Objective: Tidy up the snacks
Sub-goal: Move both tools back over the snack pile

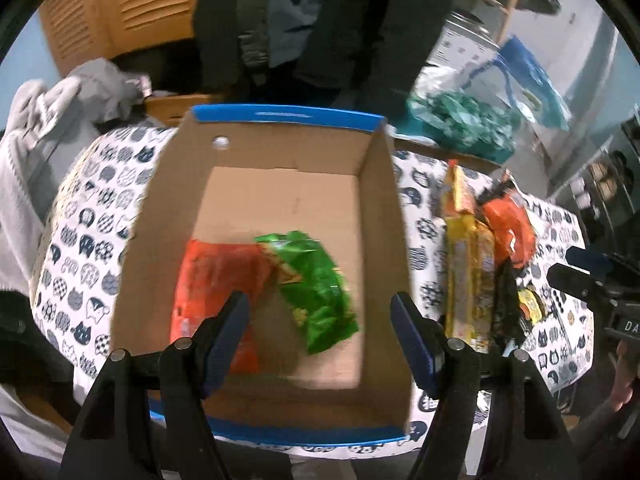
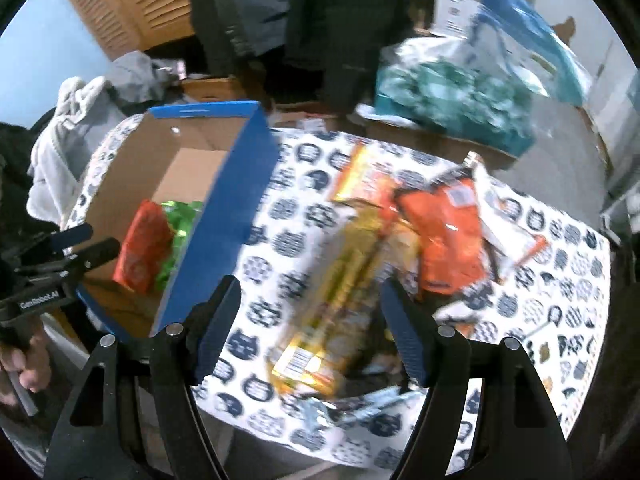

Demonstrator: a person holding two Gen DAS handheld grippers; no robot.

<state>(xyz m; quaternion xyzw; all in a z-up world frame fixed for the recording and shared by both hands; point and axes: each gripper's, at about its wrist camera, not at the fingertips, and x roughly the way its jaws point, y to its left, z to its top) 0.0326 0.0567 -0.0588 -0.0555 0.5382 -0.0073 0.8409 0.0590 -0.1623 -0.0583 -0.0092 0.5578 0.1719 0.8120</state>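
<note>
A cardboard box (image 1: 376, 184) with blue rims sits on a table (image 1: 92, 240) covered in a cat-print cloth. The box takes up the table's left part. Inside it, on the floor near the front wall, lie two packets: a red bag (image 1: 216, 276) on the left and a green bag (image 1: 320, 280) touching it on the right, its upper corner overlapping the red one. The rest of the box floor is bare cardboard.

The left gripper (image 1: 320, 338) hangs over the box, tilted steeply down, its jaws standing wide with nothing between them; the two bags lie below, not touched by the pads.

The right gripper (image 2: 310, 332) hangs over the heap of snacks to the right of the box, jaws likewise spread wide and empty. Beneath it lies a long yellow pack (image 2: 344, 280), blurred, running from the table's middle toward its front edge, with a barcode at its near end. Just right of that, touching it, is an orange bag (image 2: 452, 236), and further right a white pack (image 2: 504, 216) partly under the orange one. A silvery wrapper (image 2: 360, 408) lies at the front edge.

Behind the table, dark coats (image 1: 320, 20) hang, a grey garment (image 1: 60, 120) is heaped at the left, and a teal-and-white plastic bag (image 2: 452, 96) sits at the back right.
</note>
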